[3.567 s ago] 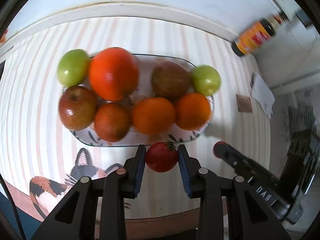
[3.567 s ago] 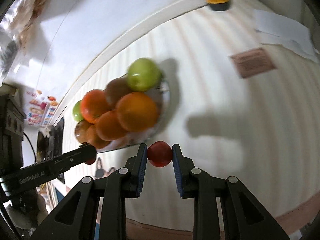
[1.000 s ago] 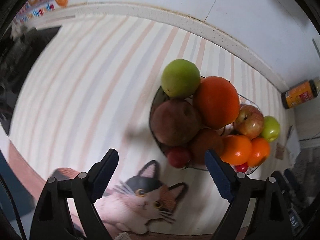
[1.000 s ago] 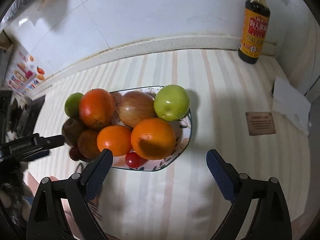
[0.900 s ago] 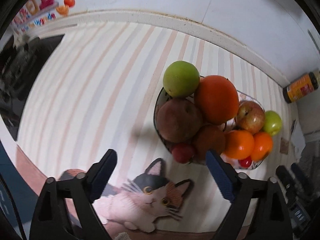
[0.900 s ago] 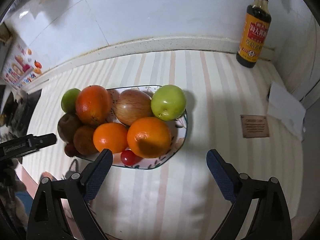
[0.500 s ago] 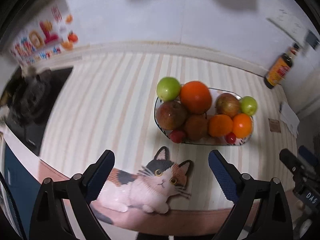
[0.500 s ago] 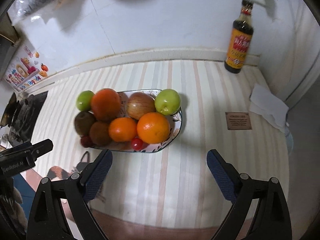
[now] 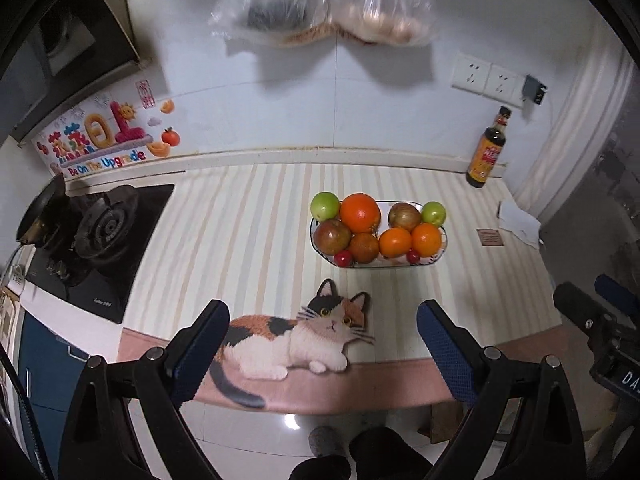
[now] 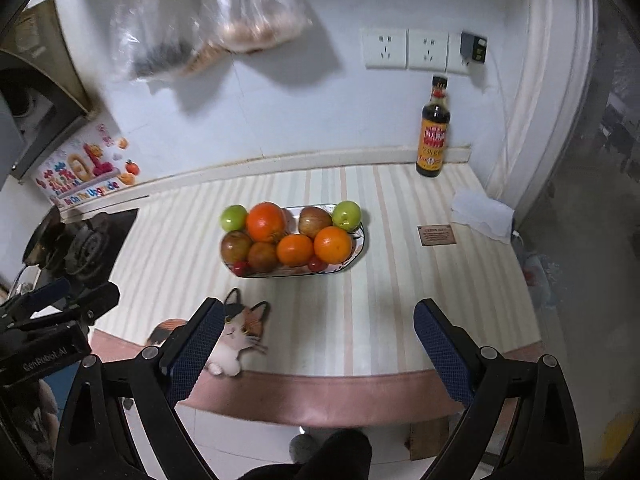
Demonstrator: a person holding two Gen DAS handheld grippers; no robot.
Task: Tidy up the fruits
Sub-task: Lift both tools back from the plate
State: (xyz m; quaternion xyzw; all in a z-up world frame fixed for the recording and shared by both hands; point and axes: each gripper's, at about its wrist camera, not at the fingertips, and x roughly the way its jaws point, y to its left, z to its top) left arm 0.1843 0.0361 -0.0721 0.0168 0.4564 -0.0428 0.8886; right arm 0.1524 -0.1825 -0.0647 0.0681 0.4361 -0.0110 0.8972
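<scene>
An oval glass plate (image 9: 442, 246) on the striped counter holds oranges (image 9: 359, 213), green apples (image 9: 325, 206), red-brown apples (image 9: 332, 237) and two small red tomatoes (image 9: 343, 257) at its front rim. It also shows in the right wrist view (image 10: 360, 249), with one tomato (image 10: 316, 265) at the front. My left gripper (image 9: 322, 344) is wide open and empty, held back off the counter's front edge. My right gripper (image 10: 316, 342) is wide open and empty, also back from the counter.
A cat-shaped mat (image 9: 292, 336) lies at the counter's front edge. A gas stove (image 9: 92, 236) is at the left. A sauce bottle (image 10: 433, 136) stands at the back right, with a paper towel (image 10: 482, 214) and a small card (image 10: 435, 235) nearby. Plastic bags (image 9: 328, 4) hang on the wall.
Both grippers held small red tomatoes, left them at the plate's front rim, opened wide, and have pulled back and up from the counter.
</scene>
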